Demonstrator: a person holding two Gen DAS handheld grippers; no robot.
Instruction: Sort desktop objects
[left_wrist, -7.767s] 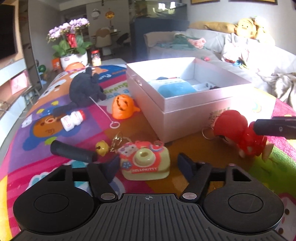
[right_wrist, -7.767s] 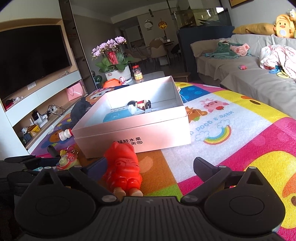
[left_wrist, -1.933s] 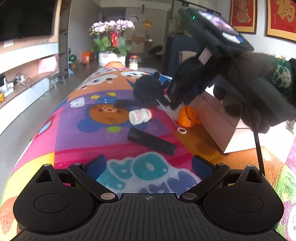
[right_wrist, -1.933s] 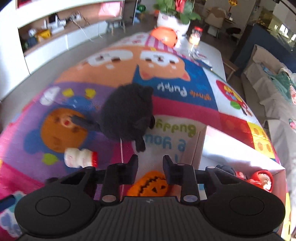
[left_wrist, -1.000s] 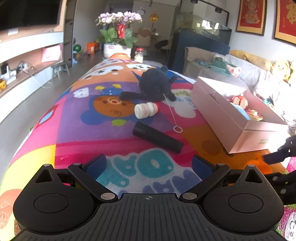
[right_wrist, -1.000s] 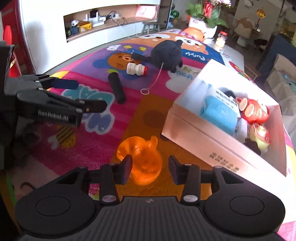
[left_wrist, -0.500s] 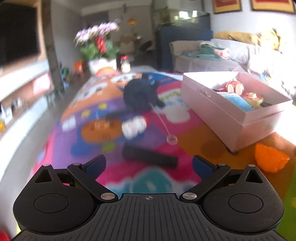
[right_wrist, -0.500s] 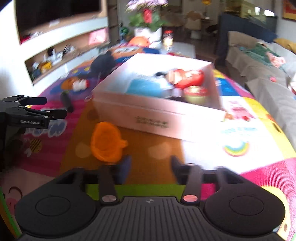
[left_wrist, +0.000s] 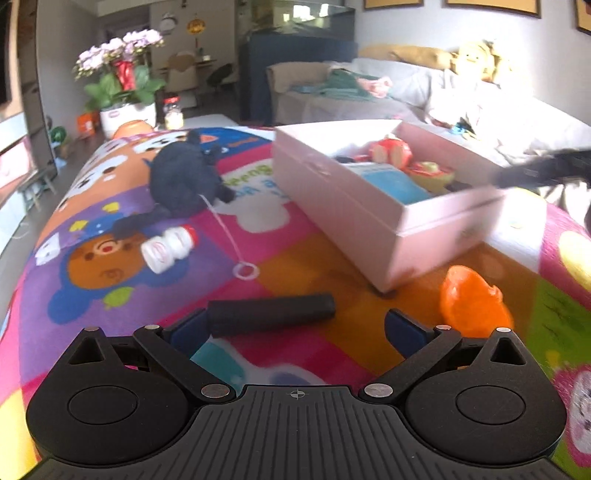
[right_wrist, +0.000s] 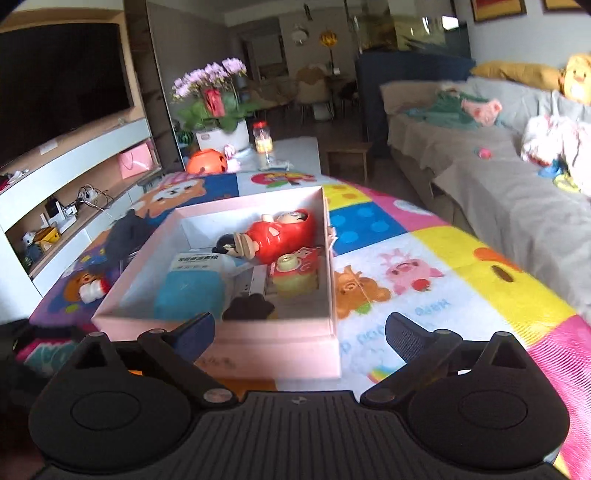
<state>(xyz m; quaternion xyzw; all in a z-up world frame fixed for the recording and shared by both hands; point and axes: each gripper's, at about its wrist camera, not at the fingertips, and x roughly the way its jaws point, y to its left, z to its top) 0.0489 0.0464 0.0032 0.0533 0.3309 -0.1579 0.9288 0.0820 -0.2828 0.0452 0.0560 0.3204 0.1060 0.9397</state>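
Observation:
A pink open box (left_wrist: 369, 221) (right_wrist: 280, 350) sits on the colourful mat and holds a red figure (right_wrist: 280, 236), a blue pack (right_wrist: 192, 288) and a yellow toy camera (right_wrist: 295, 275). A black cylinder (left_wrist: 271, 314) lies just ahead of my left gripper (left_wrist: 295, 328), which is open and empty. An orange pumpkin toy (left_wrist: 472, 299) lies by the box corner. A small white bottle (left_wrist: 168, 247) and a black plush (left_wrist: 181, 181) lie further left. My right gripper (right_wrist: 299, 332) is open and empty above the box's near wall.
A flower pot (right_wrist: 218, 129) and an orange ball (right_wrist: 207, 160) stand at the far end of the mat. A grey sofa (right_wrist: 498, 177) with toys runs along the right. A TV unit (right_wrist: 62, 155) is on the left.
My right gripper let go of the orange pumpkin toy, opened wide and moved over to the box. My left gripper moved forward to the black cylinder.

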